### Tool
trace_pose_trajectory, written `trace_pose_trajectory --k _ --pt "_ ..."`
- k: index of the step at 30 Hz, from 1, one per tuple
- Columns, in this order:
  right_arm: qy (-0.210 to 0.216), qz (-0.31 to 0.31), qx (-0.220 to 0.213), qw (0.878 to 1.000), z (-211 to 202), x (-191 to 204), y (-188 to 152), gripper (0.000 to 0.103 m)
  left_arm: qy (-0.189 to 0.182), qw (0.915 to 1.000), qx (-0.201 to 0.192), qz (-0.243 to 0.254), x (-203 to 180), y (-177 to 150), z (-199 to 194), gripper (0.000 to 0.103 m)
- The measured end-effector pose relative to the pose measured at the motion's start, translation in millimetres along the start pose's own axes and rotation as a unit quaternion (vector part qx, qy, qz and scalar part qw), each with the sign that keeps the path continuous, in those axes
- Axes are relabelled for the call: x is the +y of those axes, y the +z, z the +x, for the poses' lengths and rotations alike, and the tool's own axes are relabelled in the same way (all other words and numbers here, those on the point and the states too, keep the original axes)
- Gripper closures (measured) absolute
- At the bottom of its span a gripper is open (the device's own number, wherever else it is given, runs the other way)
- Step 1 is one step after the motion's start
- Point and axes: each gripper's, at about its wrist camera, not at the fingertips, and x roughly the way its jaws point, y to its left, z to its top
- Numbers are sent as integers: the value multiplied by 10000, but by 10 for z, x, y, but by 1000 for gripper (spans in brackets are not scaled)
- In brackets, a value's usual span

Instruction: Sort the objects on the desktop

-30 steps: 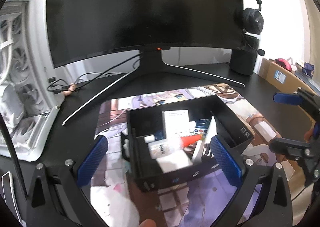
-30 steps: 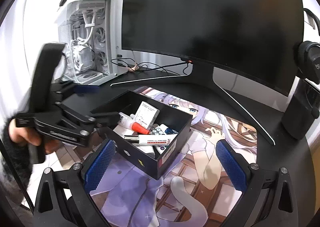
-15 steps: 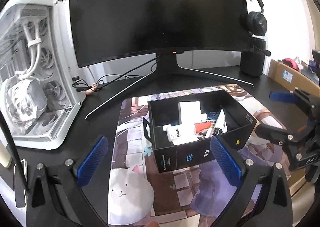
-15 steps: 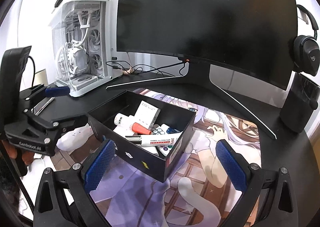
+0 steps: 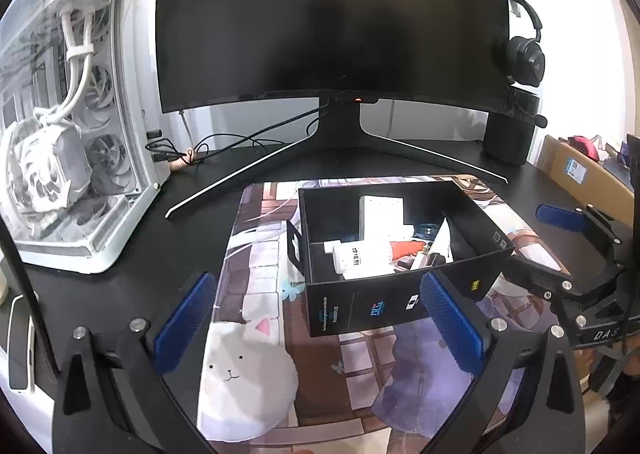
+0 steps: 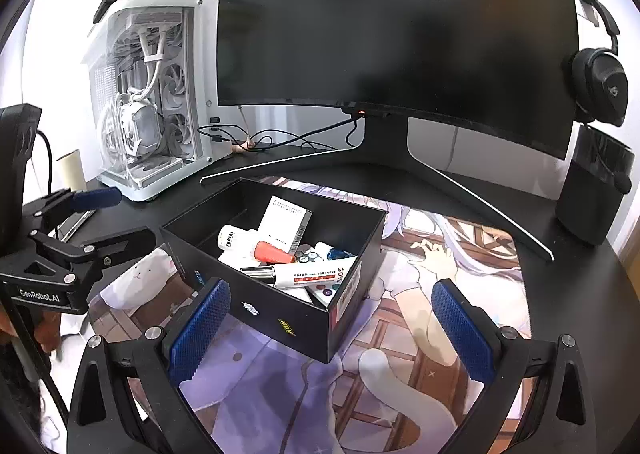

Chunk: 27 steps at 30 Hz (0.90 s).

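A black open-top box (image 5: 400, 302) stands on the printed desk mat (image 5: 360, 374). In it lie a white bottle with a red cap (image 5: 360, 254), a white carton (image 5: 382, 214) and other small items. My left gripper (image 5: 318, 324) is open just short of the box's front wall, holding nothing. In the right wrist view the same box (image 6: 280, 318) shows a white tube (image 6: 304, 274), the carton (image 6: 286, 222) and the bottle (image 6: 240, 240). My right gripper (image 6: 332, 334) is open near the box's corner, empty. Each gripper shows in the other's view: right gripper (image 5: 540, 242), left gripper (image 6: 112, 218).
A curved monitor (image 5: 332, 22) on a wide stand fills the back. A white PC case (image 5: 68, 114) stands left with cables (image 5: 192, 154) beside it. Headphones (image 5: 524, 54) hang over a black speaker (image 5: 508, 138). A white cat-shaped pad (image 5: 244, 370) lies on the mat.
Both grippers have drawn back from the box, which now looks smaller and farther off. The left one has also shifted left, bringing the PC case into fuller view. Both stay open.
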Motion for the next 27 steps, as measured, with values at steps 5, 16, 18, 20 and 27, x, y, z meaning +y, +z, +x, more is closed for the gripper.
trace_pose_trajectory --k 5,16,18,20,27 --pt "41 -72 18 10000 27 59 -25 1 42 9999 47 -92 -1 -28 40 0" --pt "68 -163 -8 9998 25 111 -33 1 147 9998 -105 -3 -11 3 -48 0" --pt "58 -159 7 9999 32 105 -40 1 131 9999 -108 -10 1 11 -54 0" --pt "62 -151 23 9999 43 101 -45 1 147 9998 -122 -35 17 13 -59 0" --pt "91 -165 46 9998 55 111 -60 1 173 9997 -115 -100 48 7 -42 0"
